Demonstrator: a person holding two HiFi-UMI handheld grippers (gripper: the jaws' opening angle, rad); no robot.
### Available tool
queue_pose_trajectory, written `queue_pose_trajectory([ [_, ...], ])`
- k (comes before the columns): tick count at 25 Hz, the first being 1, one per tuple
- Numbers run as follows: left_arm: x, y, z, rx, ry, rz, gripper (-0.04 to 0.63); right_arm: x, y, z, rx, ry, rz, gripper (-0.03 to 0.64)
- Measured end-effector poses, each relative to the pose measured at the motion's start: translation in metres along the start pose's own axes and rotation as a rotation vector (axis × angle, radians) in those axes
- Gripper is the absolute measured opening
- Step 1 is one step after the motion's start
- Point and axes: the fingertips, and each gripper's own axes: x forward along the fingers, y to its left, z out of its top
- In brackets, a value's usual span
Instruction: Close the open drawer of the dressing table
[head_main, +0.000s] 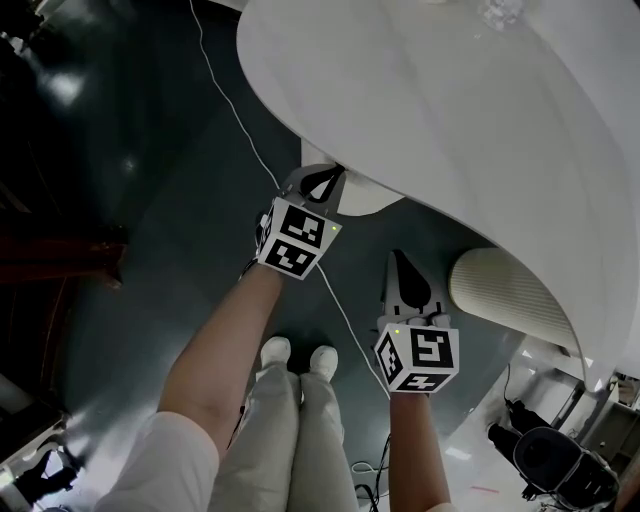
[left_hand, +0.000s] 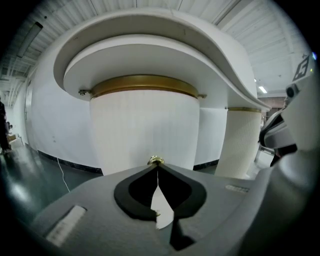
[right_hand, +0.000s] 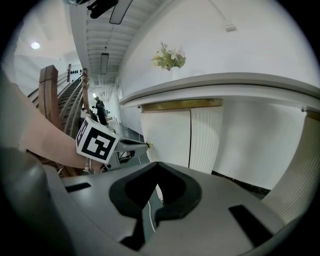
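The white dressing table (head_main: 450, 100) fills the upper right of the head view. Its rounded drawer front (head_main: 368, 198) sticks out a little from under the top. In the left gripper view the drawer front (left_hand: 145, 130) is a curved white panel under a gold band, with a small brass knob (left_hand: 156, 160). My left gripper (head_main: 325, 180) is shut, and its tips (left_hand: 157, 165) rest against that knob. The right gripper view shows the same contact at the knob (right_hand: 148, 144). My right gripper (head_main: 400, 262) hangs shut and empty, below and to the right of the drawer.
A ribbed white column (head_main: 500, 285) stands under the table to the right of my right gripper. A thin white cable (head_main: 235, 115) runs across the dark floor. The person's legs and white shoes (head_main: 298, 355) are below. Camera gear (head_main: 550, 455) sits at bottom right.
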Motion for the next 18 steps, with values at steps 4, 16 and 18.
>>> queue_pose_trajectory([
  [4,-0.003,-0.002,-0.005,-0.037,0.034,0.026,0.017,-0.005,0.0,0.006,0.0,-0.017,0.0,-0.003],
  [16,-0.061,-0.004,0.024,-0.099,-0.066,0.105,0.017,-0.014,0.005,0.008,-0.021,-0.031,0.029,-0.003],
  [18,-0.071,-0.007,0.023,-0.074,-0.067,0.102,0.017,-0.015,0.009,0.008,-0.031,-0.033,0.033,-0.003],
])
